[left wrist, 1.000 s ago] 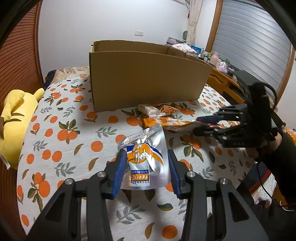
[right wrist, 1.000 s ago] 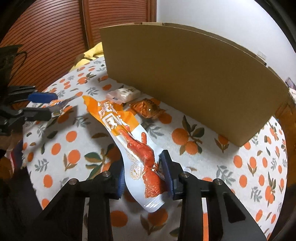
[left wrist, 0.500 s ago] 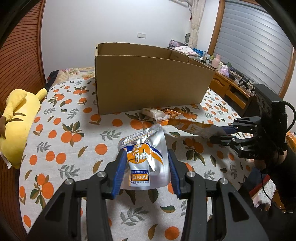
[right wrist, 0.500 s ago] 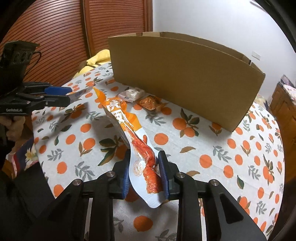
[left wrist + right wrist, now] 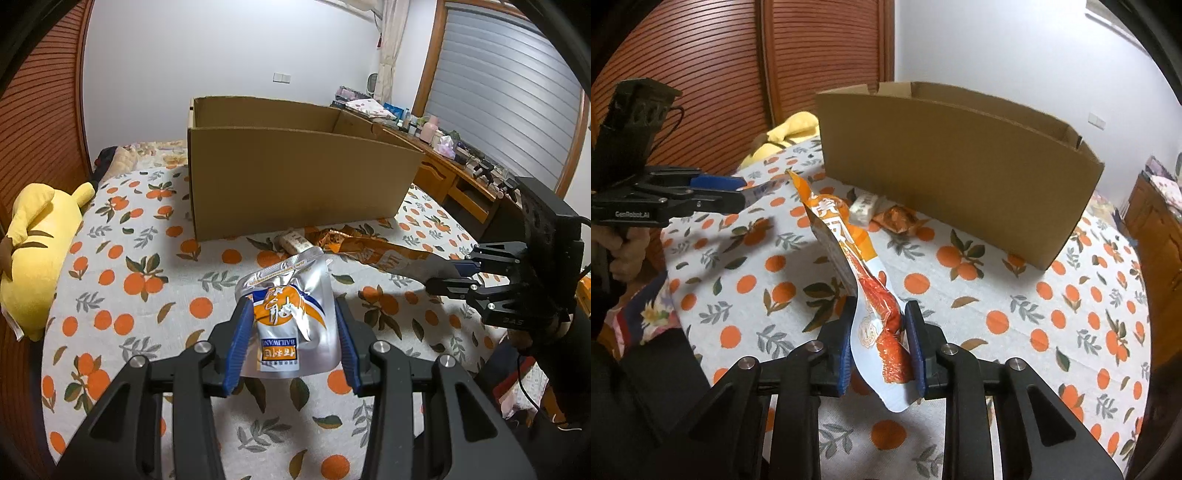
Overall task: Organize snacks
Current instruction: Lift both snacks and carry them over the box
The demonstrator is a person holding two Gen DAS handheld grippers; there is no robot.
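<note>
A bed covered by a sheet (image 5: pixel 122 266) printed with oranges is seen below both grippers. Ahead of them, an open cardboard box (image 5: pixel 295 181) stands on the sheet, its long wall facing the tools. A yellow plush toy (image 5: pixel 33 240) lies at the bed's edge, far to the left of the left gripper.

The right gripper (image 5: pixel 877 349) is closed on a long orange and white snack bag (image 5: pixel 857 258); the bag is pinched near one end between the blue pads and is held up off the sheet, stretching forward and to the left from the jaws. The left gripper (image 5: pixel 293 341) is narrowed onto a silver pouch (image 5: pixel 295 317) with an orange and blue label; the pouch is gripped at its sides and sticks up ahead of the fingers.

Beyond the two held bags, just before the box wall, a small pale wrapped bar (image 5: pixel 864 206) and a small orange packet (image 5: pixel 897 219) lie side by side on the sheet, touching or nearly so.
</note>
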